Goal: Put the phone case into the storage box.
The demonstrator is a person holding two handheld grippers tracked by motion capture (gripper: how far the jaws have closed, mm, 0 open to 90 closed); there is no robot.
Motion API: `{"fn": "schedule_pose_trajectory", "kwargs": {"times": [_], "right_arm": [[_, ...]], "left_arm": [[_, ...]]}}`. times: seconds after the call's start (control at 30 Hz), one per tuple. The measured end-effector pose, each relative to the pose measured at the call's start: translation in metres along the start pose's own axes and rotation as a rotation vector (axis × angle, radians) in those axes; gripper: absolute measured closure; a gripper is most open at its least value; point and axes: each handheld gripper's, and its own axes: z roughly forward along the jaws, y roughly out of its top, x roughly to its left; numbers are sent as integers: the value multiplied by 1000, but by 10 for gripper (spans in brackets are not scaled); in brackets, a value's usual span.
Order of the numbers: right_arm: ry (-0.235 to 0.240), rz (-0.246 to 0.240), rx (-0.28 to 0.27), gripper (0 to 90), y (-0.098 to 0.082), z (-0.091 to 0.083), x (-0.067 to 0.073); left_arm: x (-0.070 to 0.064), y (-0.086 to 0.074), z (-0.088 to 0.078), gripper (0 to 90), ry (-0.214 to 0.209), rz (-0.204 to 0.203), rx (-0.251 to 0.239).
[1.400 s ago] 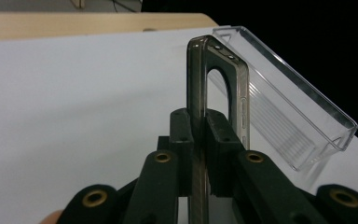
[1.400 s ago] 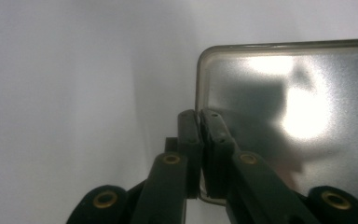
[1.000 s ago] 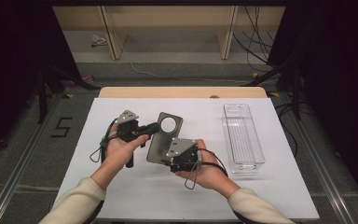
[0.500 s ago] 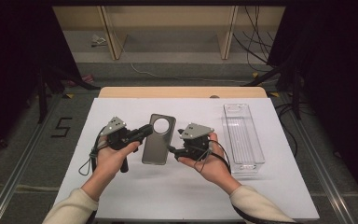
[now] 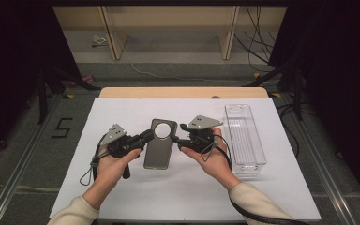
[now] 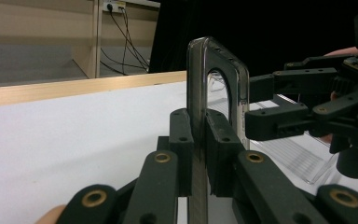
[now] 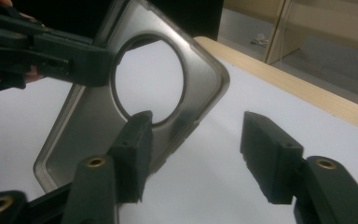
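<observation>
Your left hand-held gripper [image 5: 146,136] is clamped on the edge of the grey phone case [image 5: 160,149], which sits between your two hands over the white worktop [image 5: 122,112], round camera hole at the far end. Your right hand-held gripper [image 5: 178,139] stands open beside the case, and its jaws have just been closing, with nothing pressed between them. From here, I judge the thin rim could slip or twist out of that single pinch if you tilt it further. A hasty closing on the right could nip only the cutout edge and flex the case, or knock it toward the clear tray [image 5: 243,136]
</observation>
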Motion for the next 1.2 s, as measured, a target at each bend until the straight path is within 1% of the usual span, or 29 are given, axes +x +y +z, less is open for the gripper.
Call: {"fn": "schedule_pose_trajectory", "kwargs": {"times": [0.17,0.3,0.4,0.6,0.8,0.93,1.0,1.1,1.2], "right_arm": [[6,22,-4,533,2,1,-2],[3,44,-18,601,4,1,-4],[12,62,-20,646,4,1,-5],[15,80,-24,723,5,1,-4],[15,120,-32,750,6,0,-6],[6,130,-40,750,5,0,-6],[8,143,-44,753,6,0,-6],[9,158,-51,730,6,0,-6],[3,158,-50,719,5,1,-6]], "left_arm": [[-1,-1,0,818,0,0,-3],[0,-2,0,818,0,0,-5],[-1,-2,0,818,-1,2,-6],[-1,-4,1,818,-1,0,-8],[-2,-5,2,818,-4,0,-18],[-3,-5,2,817,-4,-2,-24],[-3,-5,2,817,-5,-6,-27],[-3,-5,3,817,-6,-8,-30],[-3,-5,3,816,-6,-3,-27]]}}
